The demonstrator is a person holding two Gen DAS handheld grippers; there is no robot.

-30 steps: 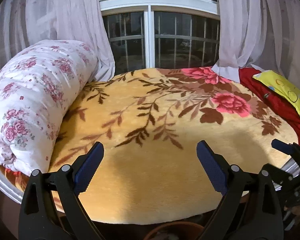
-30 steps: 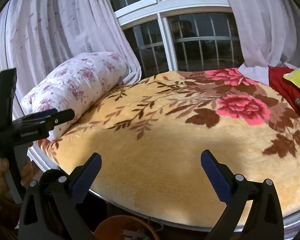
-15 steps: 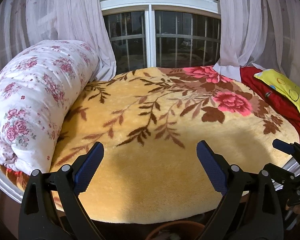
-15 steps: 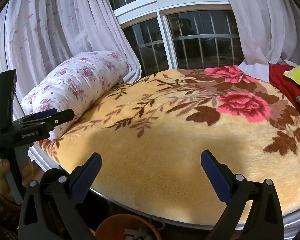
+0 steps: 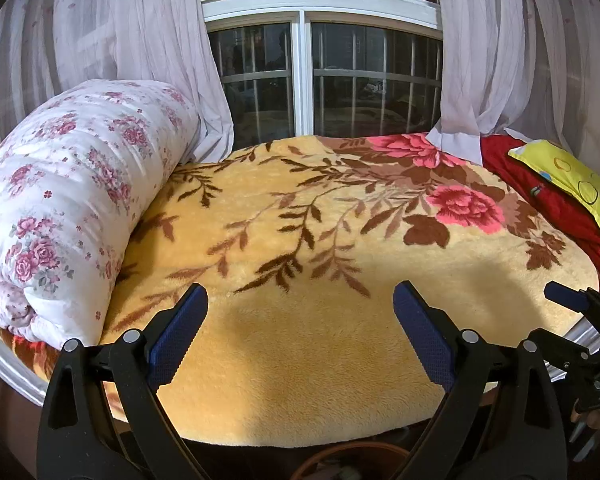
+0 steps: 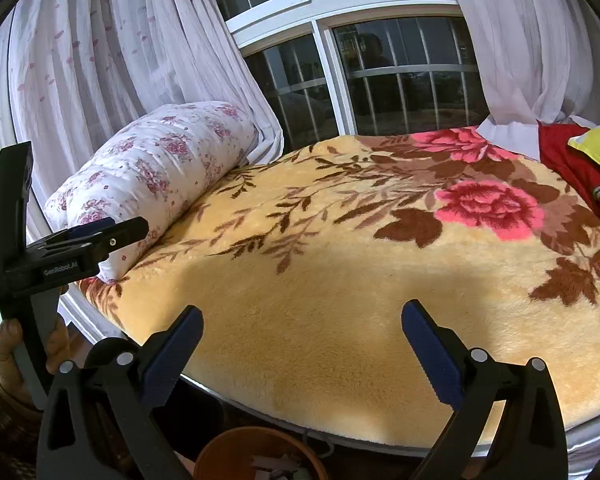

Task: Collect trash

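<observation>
Right wrist view: I hold my right gripper (image 6: 300,344) wide open and empty over the bed (image 6: 340,280), the left gripper (image 5: 300,320) likewise. The orange bin (image 6: 256,454) with scraps sits bottom centre, ready for trash; none shows on the blanket.

Right gripper (image 6: 300,344) agape above yellow floral blanket (image 6: 340,320); orange bin (image 6: 256,456) below.

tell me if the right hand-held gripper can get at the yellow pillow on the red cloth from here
Probably yes, with a long reach. The right hand-held gripper is open and empty, and only bare blanket lies between it and the yellow pillow at the bed's far right edge.
</observation>
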